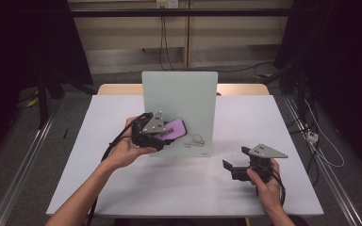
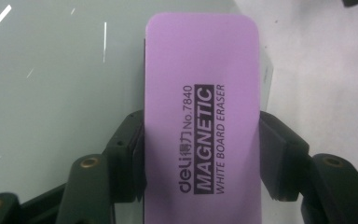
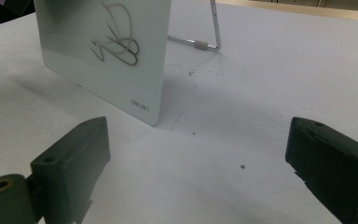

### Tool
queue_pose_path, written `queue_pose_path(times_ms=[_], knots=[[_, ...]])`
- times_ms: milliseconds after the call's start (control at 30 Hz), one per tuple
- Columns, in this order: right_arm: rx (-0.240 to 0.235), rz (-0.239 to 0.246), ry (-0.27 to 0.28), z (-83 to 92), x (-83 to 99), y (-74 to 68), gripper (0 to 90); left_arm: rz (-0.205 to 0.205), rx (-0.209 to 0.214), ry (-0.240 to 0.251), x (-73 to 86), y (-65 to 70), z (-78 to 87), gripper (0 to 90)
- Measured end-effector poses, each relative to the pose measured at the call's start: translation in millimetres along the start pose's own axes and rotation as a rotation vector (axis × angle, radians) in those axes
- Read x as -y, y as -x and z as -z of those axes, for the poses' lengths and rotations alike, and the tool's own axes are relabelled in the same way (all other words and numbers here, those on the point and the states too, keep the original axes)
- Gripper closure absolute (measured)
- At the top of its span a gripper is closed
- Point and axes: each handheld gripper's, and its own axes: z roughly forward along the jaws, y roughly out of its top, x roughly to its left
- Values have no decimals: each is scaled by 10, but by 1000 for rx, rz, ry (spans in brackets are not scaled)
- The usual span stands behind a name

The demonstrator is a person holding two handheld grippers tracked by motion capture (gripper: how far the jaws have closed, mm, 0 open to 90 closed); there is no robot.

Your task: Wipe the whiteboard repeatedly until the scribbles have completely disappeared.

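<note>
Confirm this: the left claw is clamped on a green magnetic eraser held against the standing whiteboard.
Wrong colour. The eraser in the left claw is purple, not green, as the left gripper view shows; the claw does clamp it against the standing whiteboard.

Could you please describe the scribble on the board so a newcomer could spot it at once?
On the white table stands a pale glass board. Near its lower right corner, right of the purple eraser held in the left tool, is the looping dark scribble, the board's only drawn mark.

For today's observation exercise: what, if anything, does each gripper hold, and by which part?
The left gripper clamps the purple rectangular magnetic whiteboard eraser across its long side edges, near one end. The right gripper stands open over the white table, holding nothing.
</note>
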Motion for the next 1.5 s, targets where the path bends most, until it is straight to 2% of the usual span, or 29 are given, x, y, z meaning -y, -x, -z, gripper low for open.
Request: queue_pose_path(times_ms=[67,267,400,500,533,633,667,700,733,767,833,900,933,967,1067,1200,1300,1333,1400,1500], knots=[[0,-1,-1,-3,-1,-7,61,-30,13,-32,0,65,-69,412],[0,3,0,-8,-2,-9,61,-75,62,-79,-47,296,-374,411],[0,1,2,4,0,-4,62,-81,123,-133,-59,426,-567,412],[3,-5,4,21,4,6,62,-93,138,-177,-100,453,-627,412],[3,-7,6,24,5,8,62,-88,140,-172,-123,458,-640,412],[3,-4,5,23,3,8,62,-83,115,-151,-228,430,-631,412],[2,-3,5,21,3,4,62,-105,103,-157,-282,389,-599,412],[2,-2,4,19,2,1,62,-97,84,-138,-331,357,-568,412],[1,-1,2,17,2,2,62,-71,66,-106,-375,323,-536,412],[0,0,2,14,3,2,62,-73,55,-93,-420,272,-497,413],[0,2,3,12,3,3,62,-50,30,-65,-478,218,-445,412],[-1,0,4,17,5,5,62,-73,16,-79,-493,247,-460,412],[0,-2,6,19,5,5,62,-96,19,-109,-489,284,-492,412],[0,-5,5,22,6,5,62,-119,31,-140,-475,328,-540,412],[1,-2,7,27,5,4,62,-143,92,-202,-401,491,-729,413],[2,-2,11,46,4,2,62,-146,139,-249,-325,629,-893,413],[3,-4,11,48,5,8,62,-158,118,-269,-340,646,-880,413],[1,-3,11,48,5,8,62,-153,110,-262,-341,638,-861,412],[2,1,13,46,6,7,62,-166,69,-231,-347,600,-787,412],[-1,3,12,49,7,6,62,-162,21,-186,-349,520,-661,412]])
